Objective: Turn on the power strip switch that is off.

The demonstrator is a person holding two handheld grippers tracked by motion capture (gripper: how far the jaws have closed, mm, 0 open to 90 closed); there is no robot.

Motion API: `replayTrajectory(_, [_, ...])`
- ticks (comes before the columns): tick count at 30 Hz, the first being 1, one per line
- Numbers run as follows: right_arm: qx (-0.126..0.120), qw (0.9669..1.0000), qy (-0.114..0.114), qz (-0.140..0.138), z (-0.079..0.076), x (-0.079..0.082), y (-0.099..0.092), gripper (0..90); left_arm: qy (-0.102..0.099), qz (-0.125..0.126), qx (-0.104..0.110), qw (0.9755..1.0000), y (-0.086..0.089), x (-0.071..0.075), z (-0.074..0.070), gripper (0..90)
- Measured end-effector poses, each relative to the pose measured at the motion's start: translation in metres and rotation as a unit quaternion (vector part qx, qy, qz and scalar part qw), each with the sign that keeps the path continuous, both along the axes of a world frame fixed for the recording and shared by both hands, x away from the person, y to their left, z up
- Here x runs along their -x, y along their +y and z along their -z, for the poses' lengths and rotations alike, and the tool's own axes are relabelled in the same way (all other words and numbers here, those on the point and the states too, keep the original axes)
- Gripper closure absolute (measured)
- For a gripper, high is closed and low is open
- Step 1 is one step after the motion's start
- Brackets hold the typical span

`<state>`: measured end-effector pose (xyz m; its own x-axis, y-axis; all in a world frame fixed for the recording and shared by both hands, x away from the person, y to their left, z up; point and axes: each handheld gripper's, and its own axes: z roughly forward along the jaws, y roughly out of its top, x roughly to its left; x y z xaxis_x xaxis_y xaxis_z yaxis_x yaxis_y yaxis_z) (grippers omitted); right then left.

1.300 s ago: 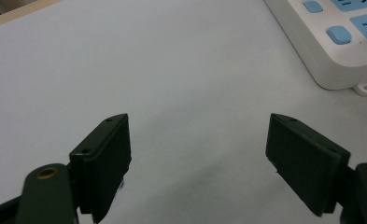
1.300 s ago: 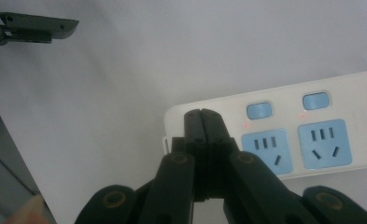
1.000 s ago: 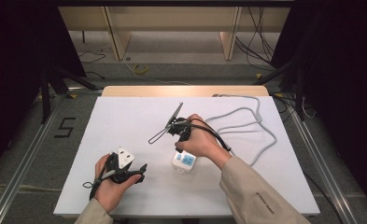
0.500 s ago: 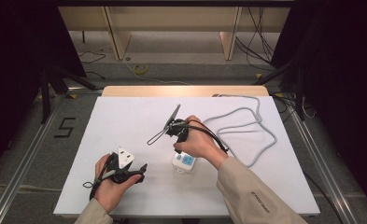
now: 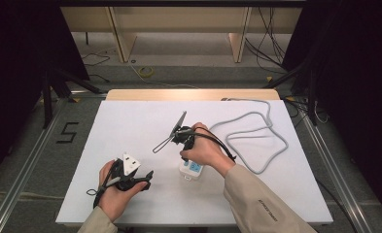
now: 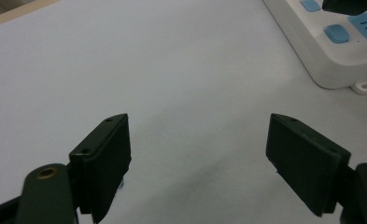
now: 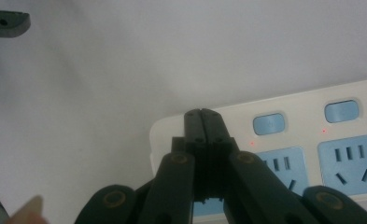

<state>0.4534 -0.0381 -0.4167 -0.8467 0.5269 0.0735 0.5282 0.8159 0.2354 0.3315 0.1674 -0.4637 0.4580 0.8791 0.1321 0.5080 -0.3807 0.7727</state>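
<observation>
power strip (image 5: pixel 192 169) (mid-table), grey cable (image 5: pixel 256 141) — right side

A dark numeral "5" (image 5: pixel 68 132) is marked on the grey floor, at about nine o'clock from the white surface (image 5: pixel 130 121). The small print on the person's sleeve (image 5: pixel 269 210) is too small to read.

Glossy white plastic power strip (image 7: pixel 274 140) (matt table (image 5: pixel 130 121)).

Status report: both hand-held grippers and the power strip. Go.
Left hand-held gripper open, nothing between the jaws. Right hand-held gripper shut, tips over the end of the power strip. Grey cable coiled clear of both.
</observation>
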Motion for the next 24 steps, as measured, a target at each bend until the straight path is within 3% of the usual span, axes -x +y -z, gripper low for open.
replayTrajectory(24, [0.014,0.9999,-0.006,-0.003,0.0106,0.0003,0.0048,90.0,0.001,0.001,-0.001,1.0000,-0.0002,-0.0001,0.0003,22.0])
